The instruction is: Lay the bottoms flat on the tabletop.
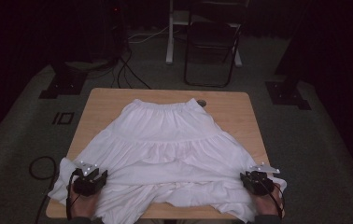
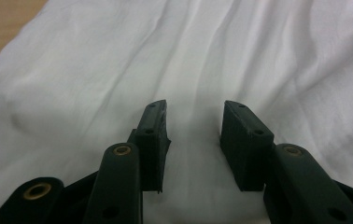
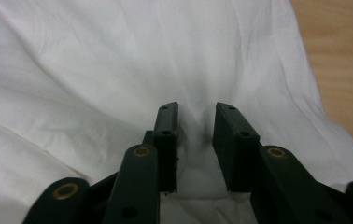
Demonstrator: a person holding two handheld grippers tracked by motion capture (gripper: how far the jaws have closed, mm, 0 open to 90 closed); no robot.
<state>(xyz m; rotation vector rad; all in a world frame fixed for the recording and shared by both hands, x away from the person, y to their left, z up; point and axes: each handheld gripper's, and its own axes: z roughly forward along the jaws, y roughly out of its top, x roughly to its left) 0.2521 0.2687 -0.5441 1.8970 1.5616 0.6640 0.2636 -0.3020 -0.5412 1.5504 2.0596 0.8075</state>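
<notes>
both grippers – left, right – unclenched on hem, white skirt waistband pointing away

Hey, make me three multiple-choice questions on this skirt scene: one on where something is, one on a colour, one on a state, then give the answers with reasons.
1. Where does the skirt's waistband lie?
A. At the table's far edge
B. At the near edge by the hands
C. Hanging off the left side

2. What colour is the skirt?
A. Black
B. White
C. Red

3. How do the left claw's jaws stand?
A. Clamped on a chair leg
B. Shut with no gap
C. Apart over the cloth

Answers:
1. A: in the high view the gathered waistband of the skirt sits toward the far edge of the table, away from the hands.
2. B: the cloth reads white in all three views.
3. C: in the left gripper view, the left claw shows a clear gap between its jaws, with white fabric visible through it.
</notes>
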